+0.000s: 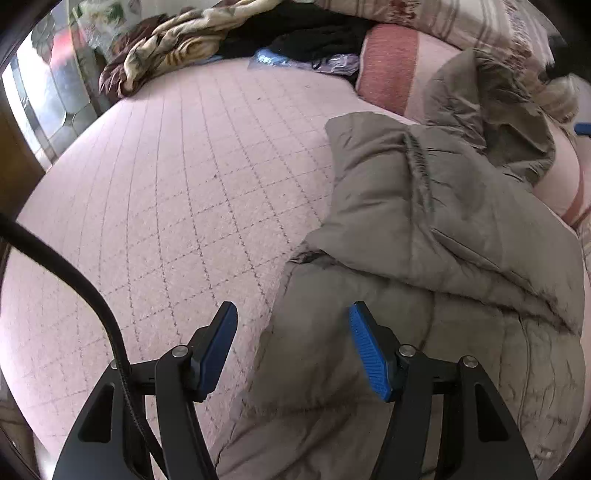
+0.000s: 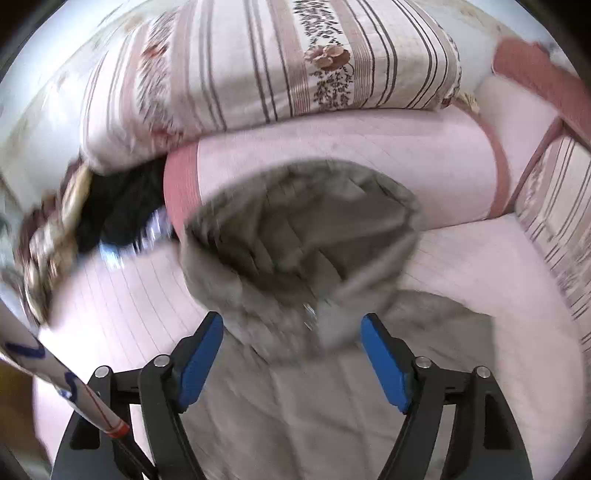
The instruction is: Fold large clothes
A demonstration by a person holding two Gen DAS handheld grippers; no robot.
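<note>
Pink quilted bedding (image 1: 166, 192) fills the ground under both of my tools, stitched in a grid of squares. My left gripper (image 1: 291, 347) hangs with its blue pads spread wide and nothing between them; the near left edge of the grey-brown padded coat (image 1: 424, 229) lies just below the gap, and I cannot tell whether either pad touches it. From there the coat runs to the right and away, bunched in thick folds, its far end rising against a pink bolster (image 1: 391, 66). Farther off, at the far left, a brown patterned blanket (image 1: 162, 48) is heaped beside some dark clothing (image 1: 306, 33).

My right gripper (image 2: 291, 354) is equally wide apart and holds nothing. This view is blurred. Beyond its pads the coat (image 2: 295, 229) mounds up, the bolster (image 2: 369, 147) behind it, and a striped floral quilt (image 2: 258, 62) is stacked on top at the far side.
</note>
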